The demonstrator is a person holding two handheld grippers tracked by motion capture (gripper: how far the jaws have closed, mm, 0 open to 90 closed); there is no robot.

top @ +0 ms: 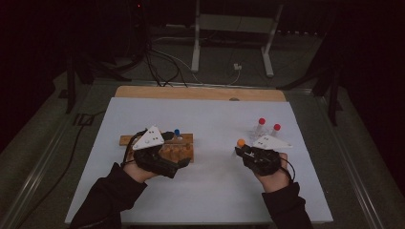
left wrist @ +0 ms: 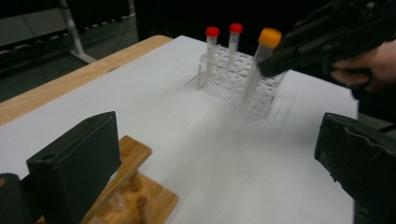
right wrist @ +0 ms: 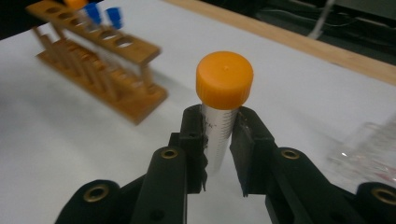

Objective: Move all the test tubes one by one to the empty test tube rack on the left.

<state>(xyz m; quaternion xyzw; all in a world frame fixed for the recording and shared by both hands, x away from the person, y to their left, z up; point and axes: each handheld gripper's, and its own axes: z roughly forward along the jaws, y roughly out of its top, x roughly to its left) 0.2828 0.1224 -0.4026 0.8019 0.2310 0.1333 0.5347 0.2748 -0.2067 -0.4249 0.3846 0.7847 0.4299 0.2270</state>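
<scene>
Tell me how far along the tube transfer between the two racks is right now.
Apparently done: two red-capped tubes stand in the clear rack. In hand: the right gripper is shut on an orange-capped tube, held in the air between the racks. Left: blue-capped tubes sit in the wooden rack, where the open left gripper waits. The direction of transfer is my guess.

We seem to be in a lab or test room: a counter [top: 205, 191] under a white sheet carries a wooden tube rack [top: 184, 151] and a clear plastic rack [left wrist: 233, 79] with red-capped tubes [left wrist: 212, 44], while dark surroundings, floor cables [top: 162, 67] and a metal stand [top: 234, 28] lie behind.
</scene>
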